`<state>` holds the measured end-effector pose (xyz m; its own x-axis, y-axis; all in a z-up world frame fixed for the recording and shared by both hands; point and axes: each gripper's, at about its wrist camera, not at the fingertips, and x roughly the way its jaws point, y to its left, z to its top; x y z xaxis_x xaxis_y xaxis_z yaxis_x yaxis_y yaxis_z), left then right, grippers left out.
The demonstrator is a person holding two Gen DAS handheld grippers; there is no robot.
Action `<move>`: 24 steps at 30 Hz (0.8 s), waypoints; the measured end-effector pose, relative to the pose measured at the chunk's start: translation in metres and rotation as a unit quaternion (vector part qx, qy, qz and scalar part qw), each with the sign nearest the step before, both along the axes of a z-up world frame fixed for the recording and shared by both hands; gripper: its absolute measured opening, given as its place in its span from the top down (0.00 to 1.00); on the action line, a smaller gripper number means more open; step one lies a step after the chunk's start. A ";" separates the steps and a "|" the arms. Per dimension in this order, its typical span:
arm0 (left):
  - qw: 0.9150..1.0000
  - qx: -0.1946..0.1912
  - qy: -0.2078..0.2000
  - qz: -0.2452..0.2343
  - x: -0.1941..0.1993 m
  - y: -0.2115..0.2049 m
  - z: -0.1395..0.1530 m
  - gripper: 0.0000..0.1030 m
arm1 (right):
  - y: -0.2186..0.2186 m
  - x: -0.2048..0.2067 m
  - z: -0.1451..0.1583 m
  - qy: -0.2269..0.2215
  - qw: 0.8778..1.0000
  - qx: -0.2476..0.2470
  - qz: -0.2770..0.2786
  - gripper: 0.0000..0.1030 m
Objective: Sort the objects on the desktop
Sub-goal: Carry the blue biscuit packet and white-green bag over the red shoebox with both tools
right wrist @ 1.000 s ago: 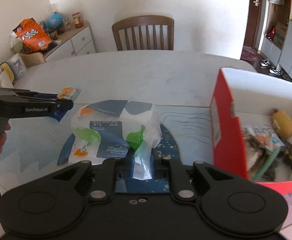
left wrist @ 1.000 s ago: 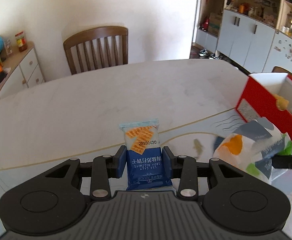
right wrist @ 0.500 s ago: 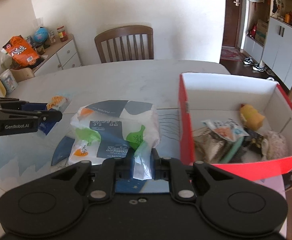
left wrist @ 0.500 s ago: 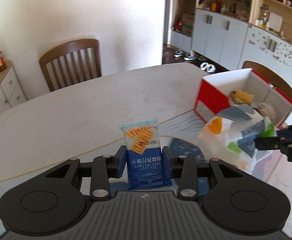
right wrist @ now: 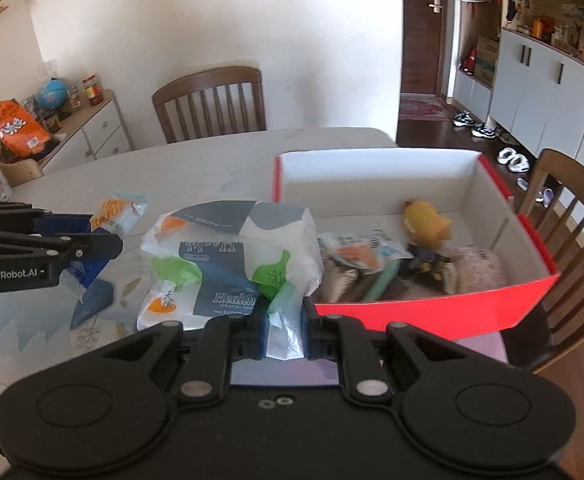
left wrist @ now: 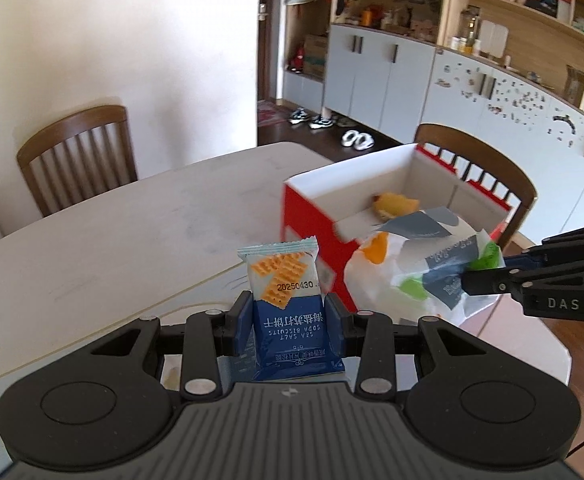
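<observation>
My left gripper (left wrist: 289,322) is shut on a blue and white soda biscuit packet (left wrist: 284,280), held upright above the table. My right gripper (right wrist: 286,322) is shut on the plastic end of a white tissue pack (right wrist: 228,264) printed in grey, green and orange, which hangs just left of the red box (right wrist: 432,308). In the left wrist view the tissue pack (left wrist: 420,264) hangs in front of the red box (left wrist: 308,224), with the right gripper (left wrist: 472,280) entering from the right. In the right wrist view the left gripper (right wrist: 108,236) with the biscuit packet (right wrist: 118,212) comes in from the left.
The red box, white inside, holds a yellow plush toy (right wrist: 426,220), snack packets (right wrist: 356,252) and other items. Wooden chairs (right wrist: 212,100) stand behind the table (left wrist: 112,240) and beside the box (right wrist: 568,216). A sideboard (right wrist: 100,124) with an orange bag stands at left.
Both grippers have carried their loads to the right toward the red box and slightly up. The box now shows fuller and closer in both views; the grips are unchanged.
</observation>
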<state>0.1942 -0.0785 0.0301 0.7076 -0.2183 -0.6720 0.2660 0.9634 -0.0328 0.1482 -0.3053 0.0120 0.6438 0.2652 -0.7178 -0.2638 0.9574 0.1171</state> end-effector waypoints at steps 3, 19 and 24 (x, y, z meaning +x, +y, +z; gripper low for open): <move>1.000 0.000 -0.004 -0.007 0.002 -0.017 0.002 0.64 | -0.017 0.001 0.001 -0.002 1.000 0.003 -0.009 0.86; 0.999 -0.009 0.000 -0.035 0.040 -0.094 0.002 0.64 | -0.099 0.029 0.006 -0.015 0.999 -0.021 -0.038 0.86; 0.999 -0.014 0.013 -0.047 0.065 -0.112 0.003 0.64 | -0.115 0.043 0.003 -0.015 0.999 -0.030 -0.042 0.86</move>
<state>0.2597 -0.1908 0.0335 0.6652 -0.3020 -0.6829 0.3537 0.9329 -0.0681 0.1912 -0.4206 0.0154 0.6839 0.1664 -0.7104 -0.1857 0.9813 0.0511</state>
